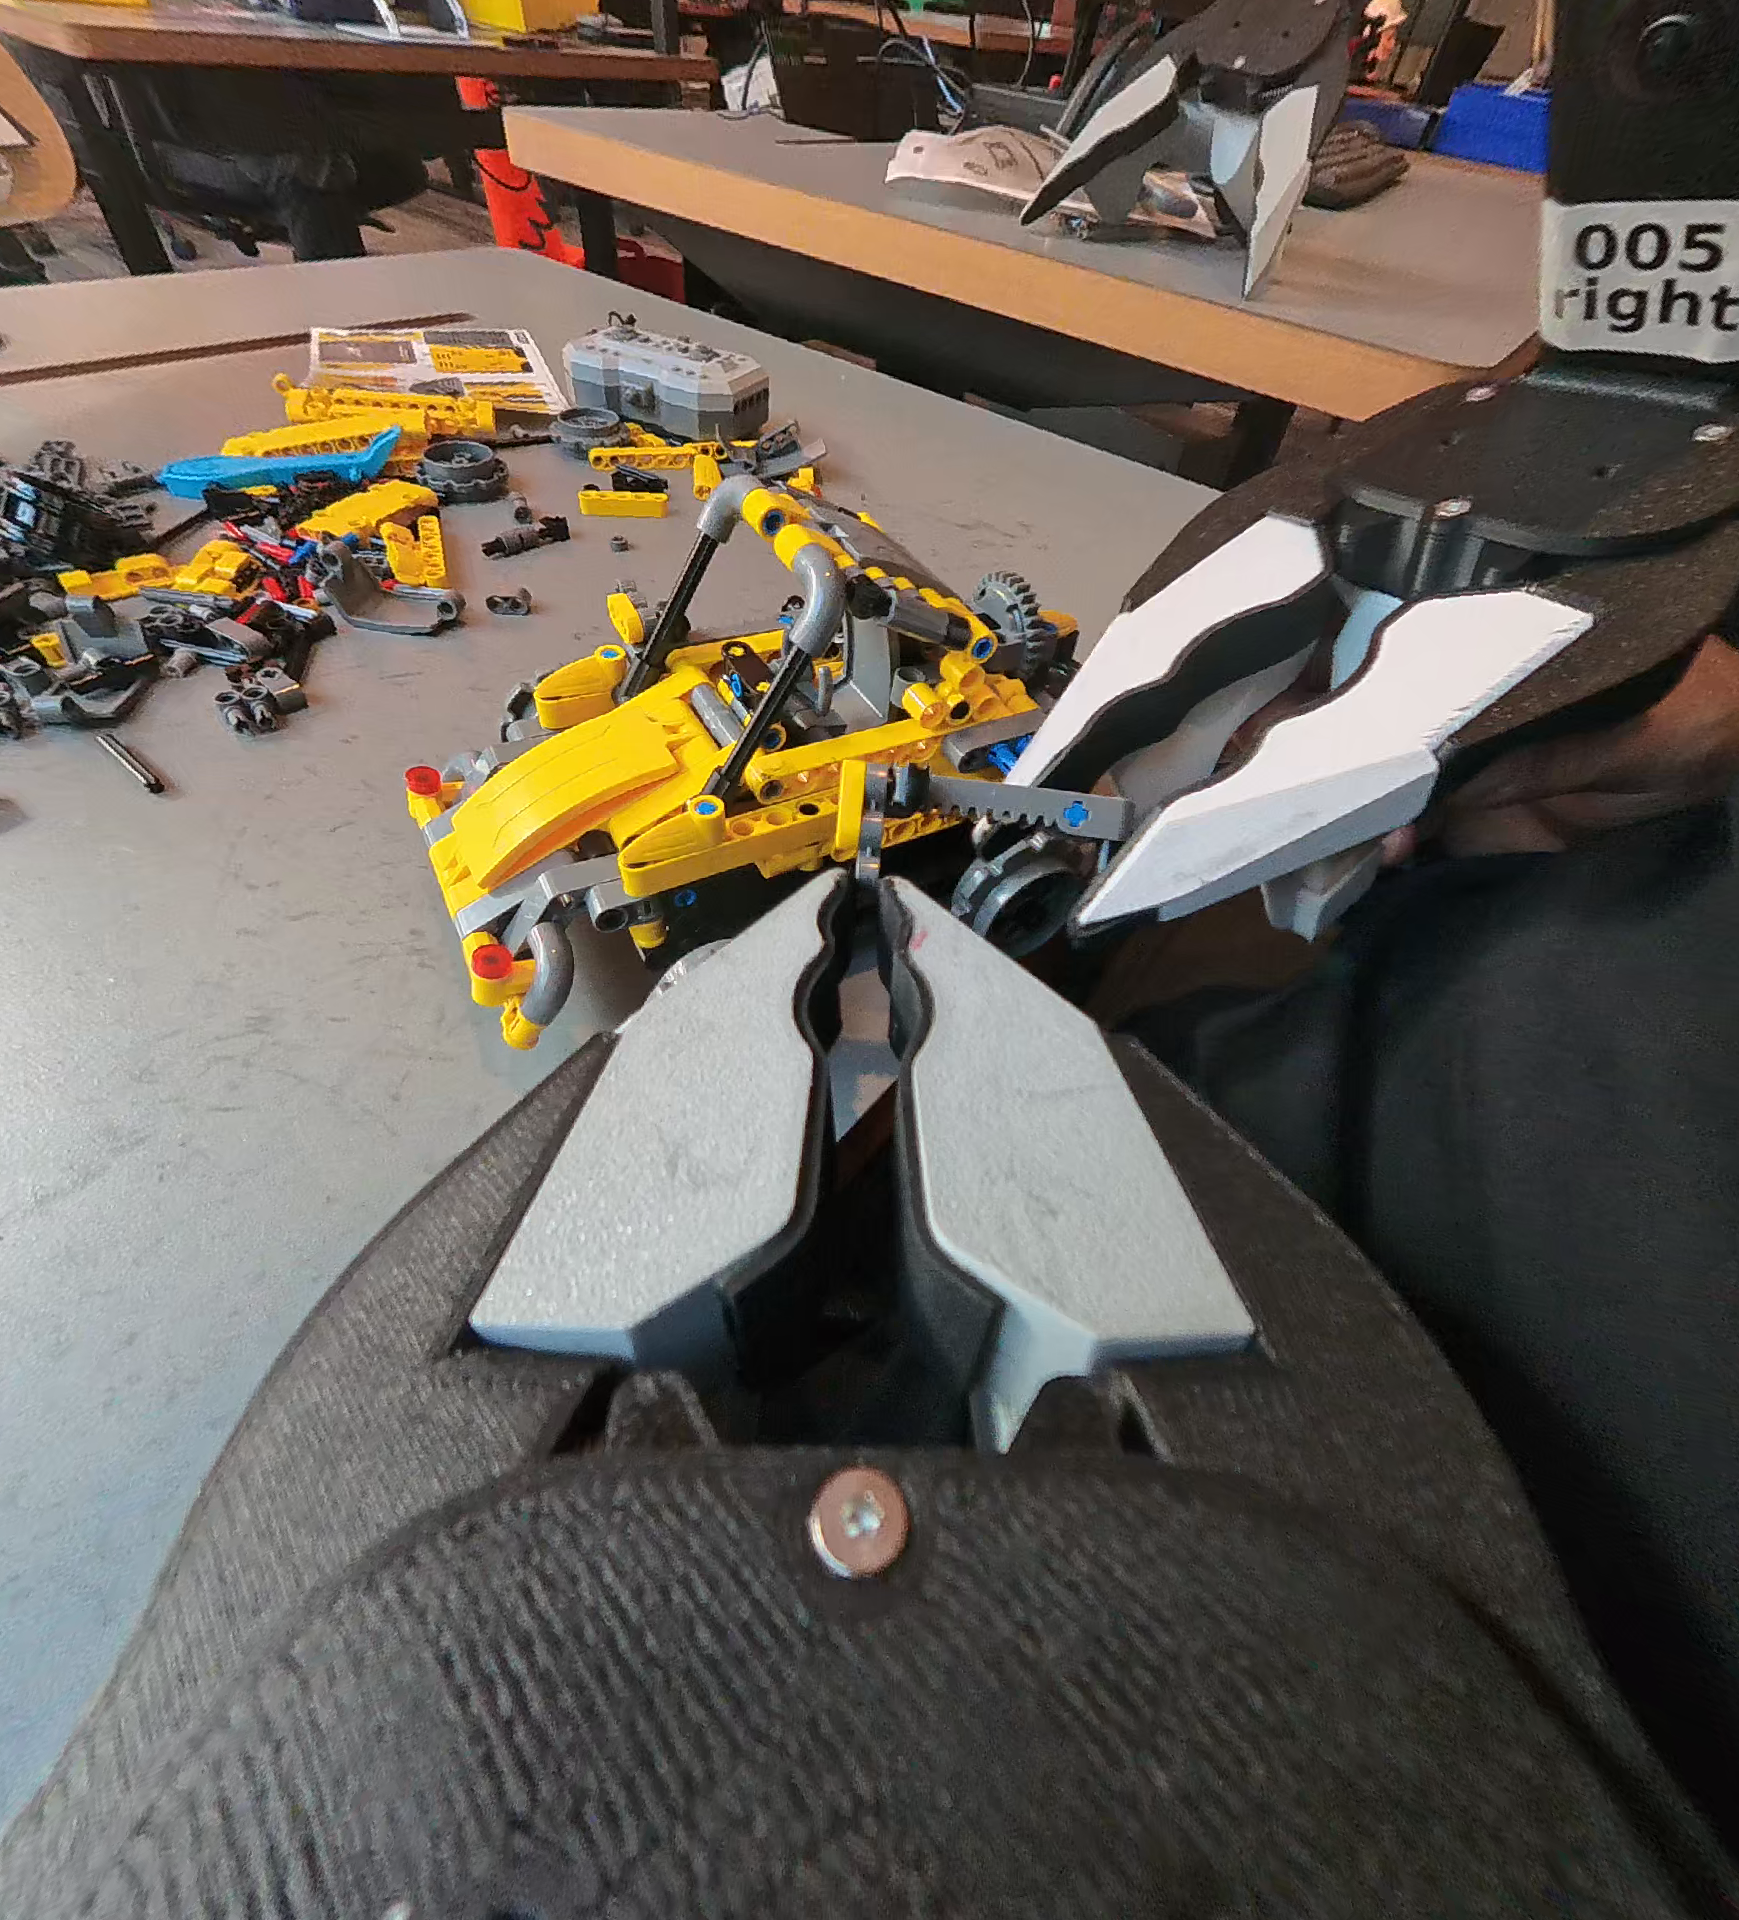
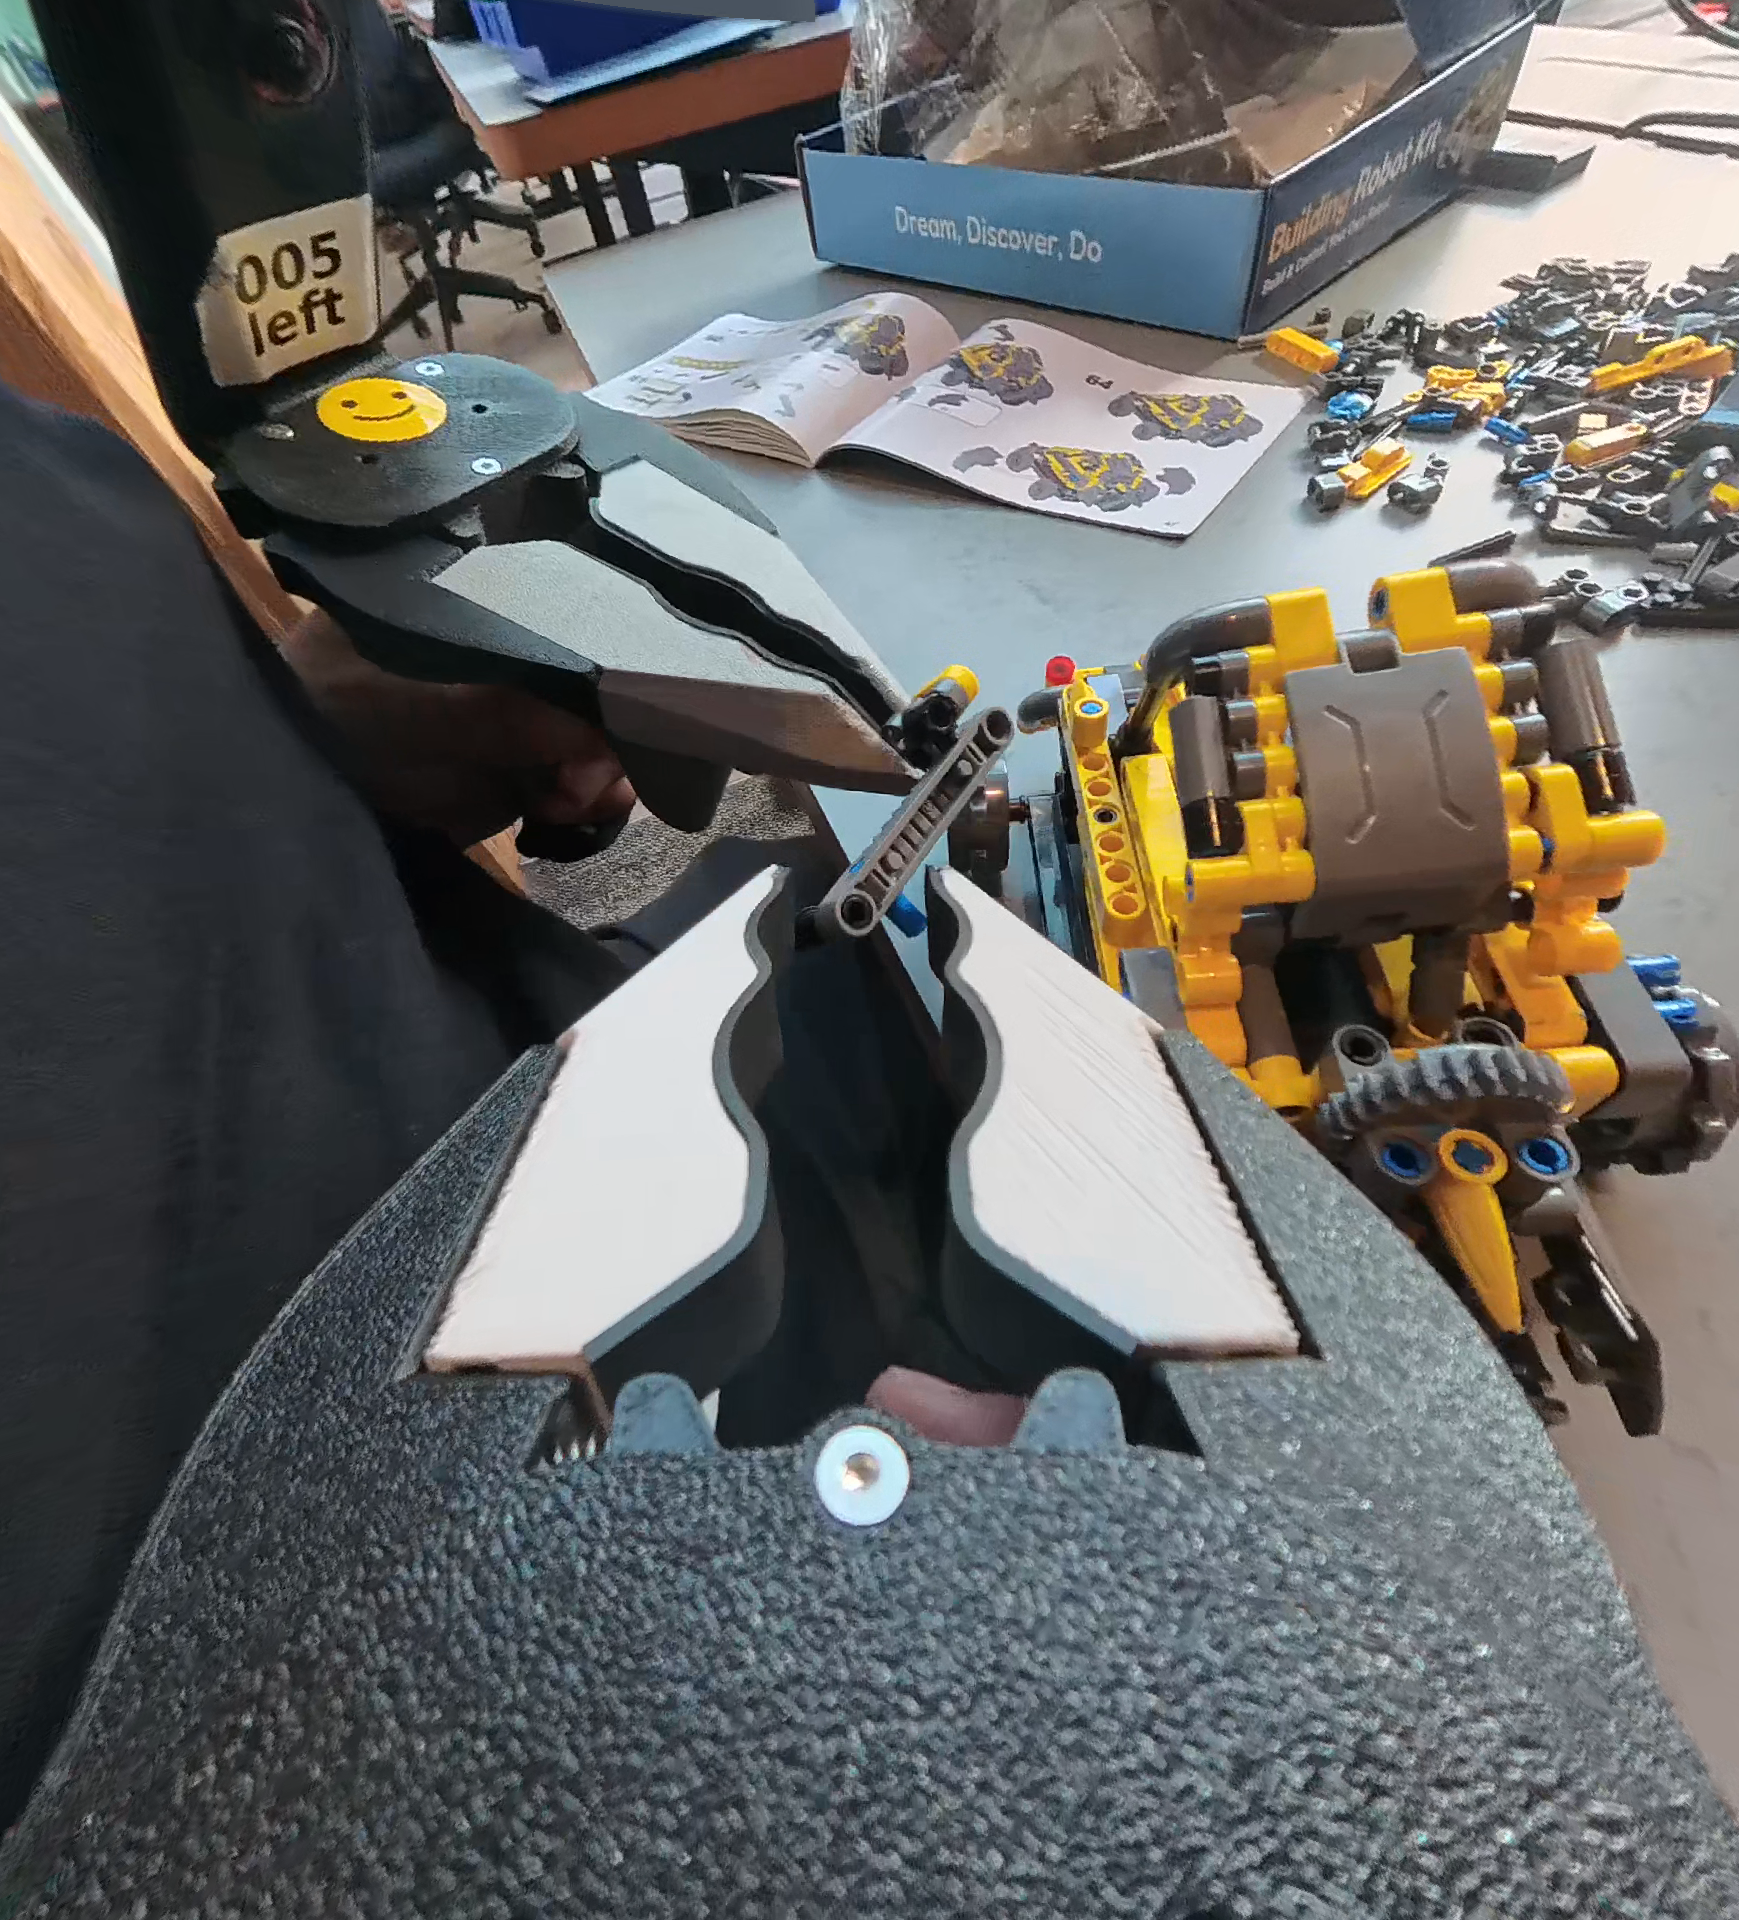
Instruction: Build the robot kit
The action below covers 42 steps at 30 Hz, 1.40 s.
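A half-built yellow and grey brick vehicle (image 1: 699, 769) stands at the grey table's (image 1: 169, 1039) near edge; it also shows in the right wrist view (image 2: 1364, 831). A grey toothed beam (image 1: 1031, 808) sticks out from its side toward me. My left gripper (image 1: 867, 883) is shut on one end of this beam, by the vehicle's flank. My right gripper (image 2: 860, 883) is open, its fingertips on either side of the beam's free end (image 2: 860, 906) without closing on it. The left gripper (image 2: 904, 774) and right gripper (image 1: 1047, 852) each show in the other's view, tips close together.
Loose yellow, black and grey parts (image 1: 221, 582) are scattered behind the vehicle, with a grey battery box (image 1: 667, 374). An open instruction booklet (image 2: 948, 416) and a blue cardboard box (image 2: 1052, 239) lie farther back. A person's dark clothing (image 1: 1571, 1247) is close beside both grippers.
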Each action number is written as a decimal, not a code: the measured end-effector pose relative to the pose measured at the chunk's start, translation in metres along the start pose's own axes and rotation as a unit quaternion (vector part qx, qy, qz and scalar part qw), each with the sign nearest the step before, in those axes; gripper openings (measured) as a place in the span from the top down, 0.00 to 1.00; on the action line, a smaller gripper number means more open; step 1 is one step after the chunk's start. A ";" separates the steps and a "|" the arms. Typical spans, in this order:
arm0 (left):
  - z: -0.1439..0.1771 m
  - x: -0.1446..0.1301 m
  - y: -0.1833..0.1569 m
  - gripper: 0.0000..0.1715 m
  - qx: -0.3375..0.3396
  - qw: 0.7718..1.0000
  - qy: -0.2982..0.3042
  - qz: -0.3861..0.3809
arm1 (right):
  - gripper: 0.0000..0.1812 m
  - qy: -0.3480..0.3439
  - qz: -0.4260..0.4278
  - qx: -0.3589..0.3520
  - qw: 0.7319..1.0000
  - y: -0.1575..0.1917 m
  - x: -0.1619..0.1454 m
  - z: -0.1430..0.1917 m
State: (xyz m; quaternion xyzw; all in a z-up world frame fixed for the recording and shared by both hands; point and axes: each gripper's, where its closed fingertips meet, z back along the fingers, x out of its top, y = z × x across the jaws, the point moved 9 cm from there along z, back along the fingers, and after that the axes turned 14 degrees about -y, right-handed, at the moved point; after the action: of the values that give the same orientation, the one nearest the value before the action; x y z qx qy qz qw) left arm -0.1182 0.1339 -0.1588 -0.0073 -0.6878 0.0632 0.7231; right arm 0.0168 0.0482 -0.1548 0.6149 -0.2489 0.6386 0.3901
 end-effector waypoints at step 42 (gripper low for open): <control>0.019 -0.018 0.058 0.83 0.014 0.994 0.006 0.107 | 0.73 0.158 -0.012 -0.078 0.984 -0.121 0.026 0.078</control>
State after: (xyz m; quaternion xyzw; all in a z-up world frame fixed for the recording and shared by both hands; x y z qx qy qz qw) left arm -0.1424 0.1877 -0.1815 -0.0714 -0.6780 0.1496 0.7161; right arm 0.1618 0.0599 -0.1396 0.4765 -0.2259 0.7018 0.4789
